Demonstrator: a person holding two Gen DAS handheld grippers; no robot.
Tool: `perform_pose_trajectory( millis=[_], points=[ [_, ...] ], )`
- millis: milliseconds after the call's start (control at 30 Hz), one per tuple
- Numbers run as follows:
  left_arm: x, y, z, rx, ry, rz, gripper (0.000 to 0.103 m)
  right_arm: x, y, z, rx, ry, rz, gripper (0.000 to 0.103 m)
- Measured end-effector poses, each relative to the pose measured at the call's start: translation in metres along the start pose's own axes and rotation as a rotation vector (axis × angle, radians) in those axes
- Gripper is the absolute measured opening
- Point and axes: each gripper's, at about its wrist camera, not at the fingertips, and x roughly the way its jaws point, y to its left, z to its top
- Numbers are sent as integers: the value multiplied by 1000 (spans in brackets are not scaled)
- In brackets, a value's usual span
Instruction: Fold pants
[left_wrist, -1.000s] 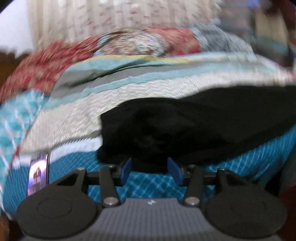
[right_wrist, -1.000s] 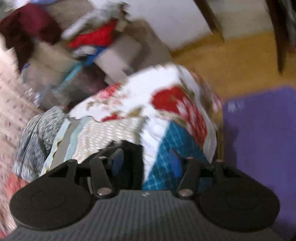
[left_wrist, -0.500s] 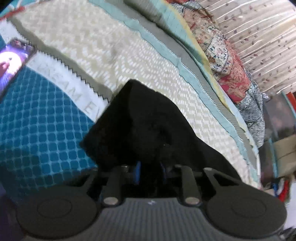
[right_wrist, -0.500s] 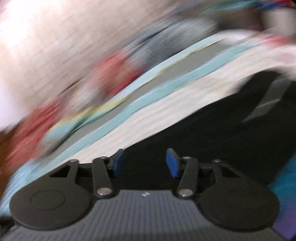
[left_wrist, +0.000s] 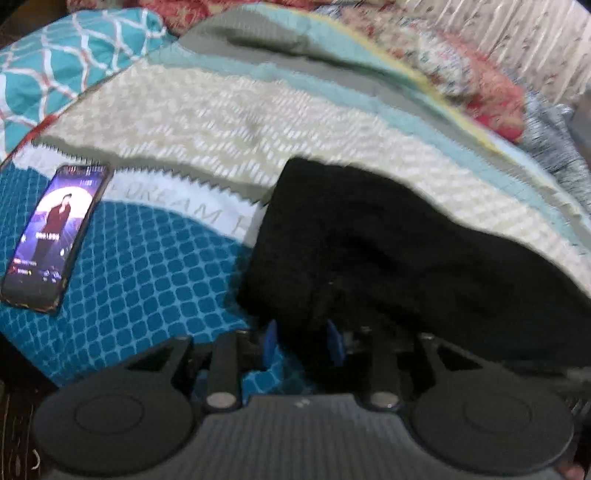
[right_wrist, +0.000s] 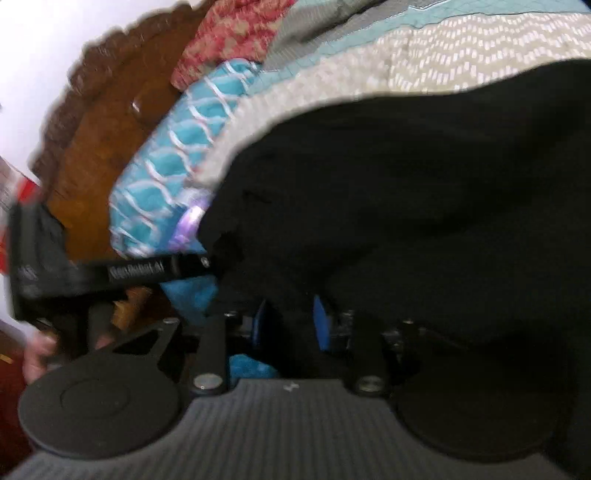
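Observation:
The black pants (left_wrist: 388, 251) lie bunched on a patterned bedspread (left_wrist: 229, 122). My left gripper (left_wrist: 303, 341) is shut on a fold of the pants at their near edge; black cloth fills the gap between the blue pads. My right gripper (right_wrist: 288, 325) is shut on another part of the pants (right_wrist: 424, 192), with cloth draped between and over its blue pads. The left gripper's black body (right_wrist: 110, 275) shows at the left of the right wrist view, close beside the pants.
A phone (left_wrist: 55, 236) with a lit screen lies on the blue checked part of the bedspread (left_wrist: 155, 273), left of the pants. A teal patterned pillow (left_wrist: 62, 62) and a wooden headboard (right_wrist: 110, 122) are beyond. Heaped quilts (left_wrist: 480, 85) line the far side.
The right gripper, open half a second ago, has shut on the pants. The left gripper stays shut on the cloth and has swung so the phone is in view again.

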Motion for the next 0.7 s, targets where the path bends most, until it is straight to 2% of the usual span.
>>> perform_pose_trajectory(
  millis=[33,67,133,233,300,367,400,500,533,600,633,700],
  points=[
    [-14,1,2,-12,-29,-61,27,-19,0,2,2,-55,22,34],
    [-26,4,4,-30,-60,-134,27,-37,-1,5,-7,-117,8,35],
    [-50,10,8,-81,-134,-251,27,-88,-13,0,-15,-257,-66,38],
    [-61,1,19,-111,-186,-326,25,-159,-43,-23,55,-444,-231,38],
    [-51,-20,26,-75,-171,-371,25,-207,-64,-46,150,-580,-336,39],
    [-32,-52,29,-9,-123,-398,25,-258,-81,-75,256,-732,-441,42],
    [-20,-69,29,20,-87,-403,25,-281,-88,-88,297,-801,-502,47],
    [20,-109,20,92,7,-402,25,-336,-108,-132,425,-997,-693,48],
    [37,-122,15,121,52,-373,25,-350,-114,-146,467,-1055,-748,48],
    [69,-136,3,179,140,-254,26,-366,-124,-161,539,-1129,-839,52],
    [88,-140,-4,195,213,-169,19,-379,-134,-174,569,-1161,-864,61],
    [88,-137,-9,177,181,-167,18,-383,-147,-173,613,-1212,-888,65]
  ],
)
